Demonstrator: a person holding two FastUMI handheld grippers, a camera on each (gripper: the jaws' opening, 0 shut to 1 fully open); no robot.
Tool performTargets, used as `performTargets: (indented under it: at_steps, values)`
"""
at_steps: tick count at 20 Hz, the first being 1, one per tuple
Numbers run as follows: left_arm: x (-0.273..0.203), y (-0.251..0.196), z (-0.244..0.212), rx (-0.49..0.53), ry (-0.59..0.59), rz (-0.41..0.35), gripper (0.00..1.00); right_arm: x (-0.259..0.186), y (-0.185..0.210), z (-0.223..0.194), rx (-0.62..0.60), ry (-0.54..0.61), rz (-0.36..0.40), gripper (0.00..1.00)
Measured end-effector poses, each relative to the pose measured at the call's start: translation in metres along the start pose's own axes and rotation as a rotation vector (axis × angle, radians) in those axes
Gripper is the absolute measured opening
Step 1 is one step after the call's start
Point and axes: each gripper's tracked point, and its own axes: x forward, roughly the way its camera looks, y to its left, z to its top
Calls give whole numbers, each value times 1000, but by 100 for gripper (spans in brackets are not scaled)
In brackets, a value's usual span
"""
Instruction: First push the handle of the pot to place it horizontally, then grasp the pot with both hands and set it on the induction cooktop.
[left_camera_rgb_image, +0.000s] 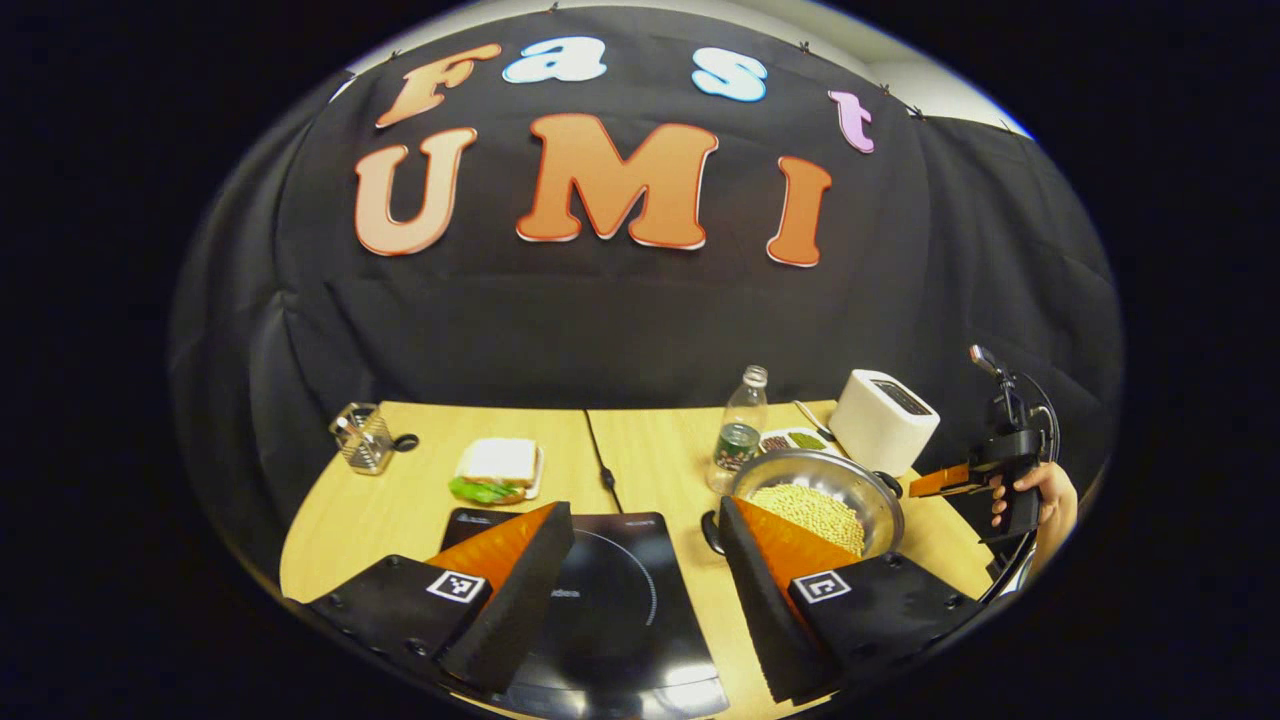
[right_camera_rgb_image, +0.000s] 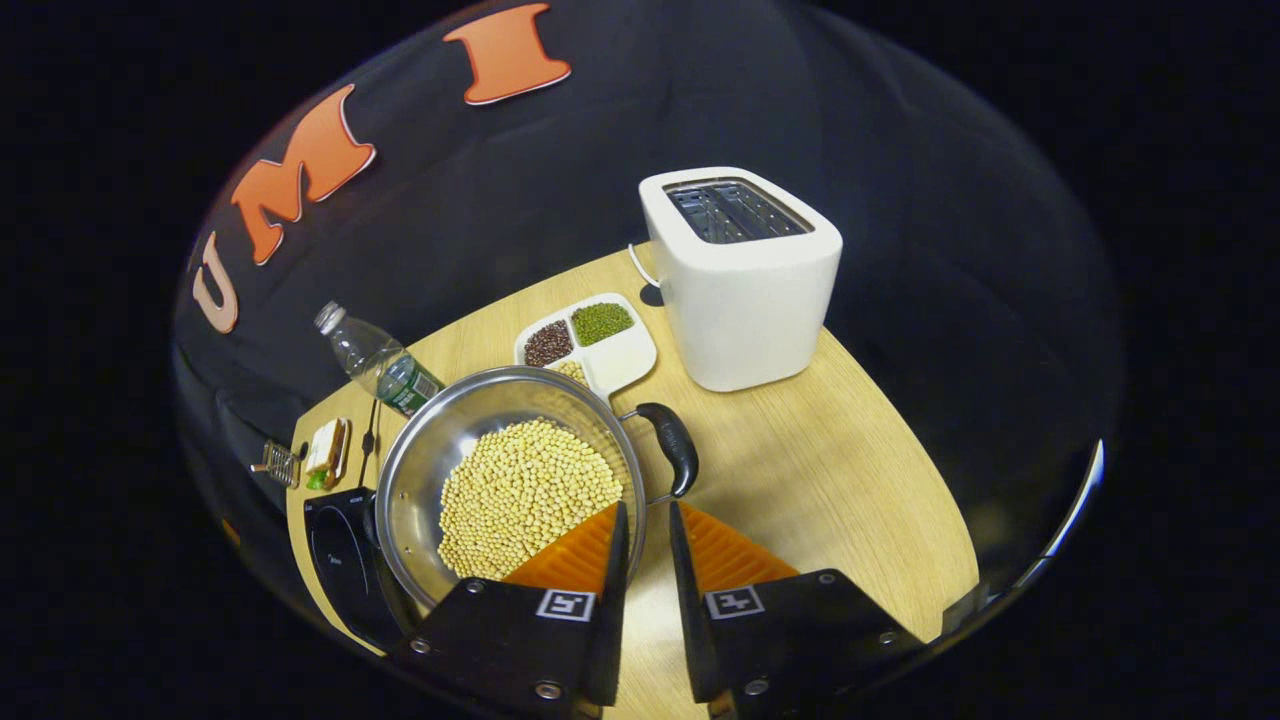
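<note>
A steel pot (left_camera_rgb_image: 880, 510) holding soybeans stands on the wooden table, right of the black induction cooktop (left_camera_rgb_image: 610, 600). In the left gripper view my left gripper (left_camera_rgb_image: 640, 510) hangs open above the cooktop, its right finger just in front of the pot's left side. A hand (left_camera_rgb_image: 1045, 495) holds the right gripper (left_camera_rgb_image: 915, 488) near the pot's far-right edge. In the right gripper view the pot (right_camera_rgb_image: 420, 470) lies ahead on the left, its black handle (right_camera_rgb_image: 672, 445) angled on its right side. My right gripper (right_camera_rgb_image: 647, 512) sits just short of that handle, fingers drawn nearly together on nothing. The cooktop (right_camera_rgb_image: 335, 555) shows beyond the pot.
A white toaster (right_camera_rgb_image: 745, 285) stands behind the pot, with a divided dish of beans (right_camera_rgb_image: 590, 340) and a plastic bottle (right_camera_rgb_image: 375, 365) beside it. A sandwich on a plate (left_camera_rgb_image: 497, 470) and a wire holder (left_camera_rgb_image: 362, 438) sit at the left. A black cable (left_camera_rgb_image: 600, 455) crosses the table.
</note>
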Motion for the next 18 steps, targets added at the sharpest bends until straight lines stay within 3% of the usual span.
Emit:
performTargets:
  at_steps: [5,7,11,18]
  values:
    - [42,-36,-33,2,130,-50,96,4,1,5,-76,-26,-19,65]
    - [60,-46,-45,2,180,-58,96,9,-2,5,-89,-22,-29,75]
    - [97,-62,-68,-27,275,-71,96,20,-3,4,-96,-11,-33,83]
    - [159,-69,-123,-42,446,-51,97,40,-9,7,-126,1,-53,88]
